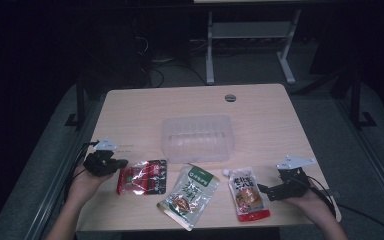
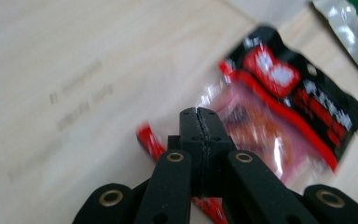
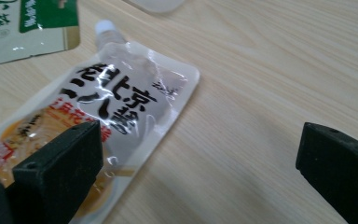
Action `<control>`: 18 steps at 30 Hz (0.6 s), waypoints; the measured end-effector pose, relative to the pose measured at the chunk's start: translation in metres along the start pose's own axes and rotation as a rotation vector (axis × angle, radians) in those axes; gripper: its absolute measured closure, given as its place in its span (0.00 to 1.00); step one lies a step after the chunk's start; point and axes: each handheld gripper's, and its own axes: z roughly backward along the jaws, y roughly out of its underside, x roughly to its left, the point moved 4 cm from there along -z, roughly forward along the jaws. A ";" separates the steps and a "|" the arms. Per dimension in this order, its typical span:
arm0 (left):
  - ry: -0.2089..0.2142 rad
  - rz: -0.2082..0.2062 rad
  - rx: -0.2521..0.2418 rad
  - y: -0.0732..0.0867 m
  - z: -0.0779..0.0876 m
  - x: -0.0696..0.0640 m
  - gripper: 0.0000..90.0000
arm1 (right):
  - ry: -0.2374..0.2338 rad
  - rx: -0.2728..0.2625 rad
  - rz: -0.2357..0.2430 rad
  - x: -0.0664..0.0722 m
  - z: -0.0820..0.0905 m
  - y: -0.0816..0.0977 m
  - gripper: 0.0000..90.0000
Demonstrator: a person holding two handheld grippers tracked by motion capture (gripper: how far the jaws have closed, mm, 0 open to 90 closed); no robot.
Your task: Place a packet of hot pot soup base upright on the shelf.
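Two forearms reached in from the near edge — the left gripper (image 1: 121, 163) had its jaws pressed together, the right gripper (image 1: 263, 189) held its jaws wide apart — both pointing inward.

table (image 1: 260, 102) | on it: clear tray (image 1: 197, 138), three pouches (image 1: 189, 190)
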 end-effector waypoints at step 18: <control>-0.020 -0.008 0.081 0.023 -0.013 0.000 1.00 | -0.185 -0.012 0.105 0.063 -0.009 -0.036 0.07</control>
